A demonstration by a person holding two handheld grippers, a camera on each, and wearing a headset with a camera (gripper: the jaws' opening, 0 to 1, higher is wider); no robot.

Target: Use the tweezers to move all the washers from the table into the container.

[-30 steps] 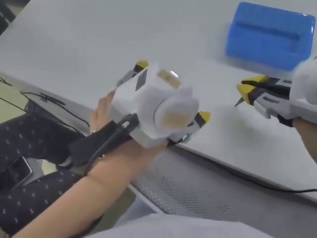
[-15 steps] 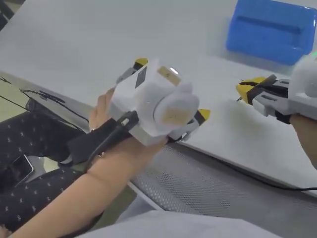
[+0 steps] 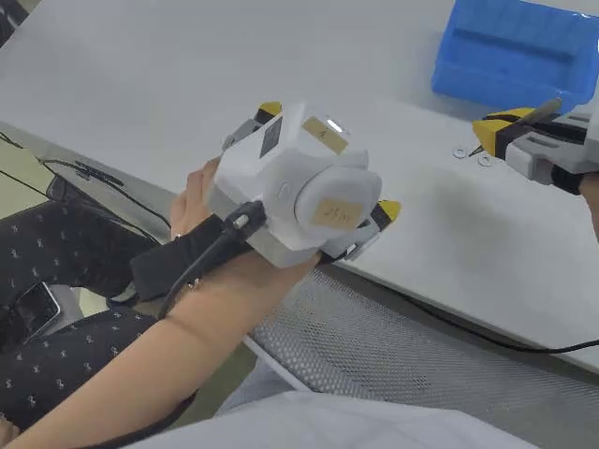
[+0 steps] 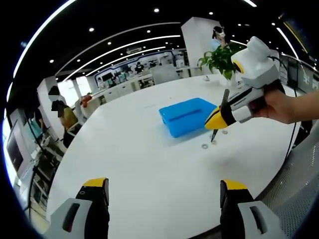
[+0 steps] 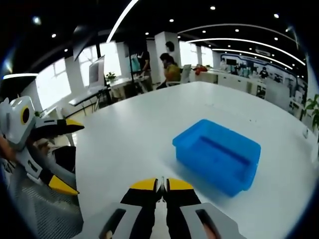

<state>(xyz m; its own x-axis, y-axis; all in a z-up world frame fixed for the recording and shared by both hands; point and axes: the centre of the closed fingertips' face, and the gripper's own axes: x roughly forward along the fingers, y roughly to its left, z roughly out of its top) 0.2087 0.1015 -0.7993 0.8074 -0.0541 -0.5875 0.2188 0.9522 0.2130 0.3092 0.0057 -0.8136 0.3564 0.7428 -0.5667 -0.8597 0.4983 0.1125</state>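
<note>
Since a second ago the right gripper (image 3: 493, 131) has drawn closer to the blue container (image 3: 515, 47), and washers (image 3: 459, 152) now show on the bench (image 3: 140, 75) beside its yellow tips.

The white bench stretches far and left, with its near edge running under both grippers. On its far right stands the container, an open rectangular tub, upright. The left gripper (image 3: 328, 159) is held over the near edge in a person's hand (image 3: 192, 210). Its fingers are released, spread wide with nothing between them, as its own view (image 4: 164, 185) shows. The right gripper hangs to the right, just near of the container, and points left. In its own view (image 5: 162, 185) its fingers are clenched tight together. The left gripper view shows them grasping the tweezers (image 4: 214, 135), a thin dark tool that slants down through the yellow tips toward the bench.

Three small washers (image 4: 205, 146) lie flat on the bench close together, just near of the container and outside it. The tweezers' point sits right at the middle one; whether it touches cannot be told.
</note>
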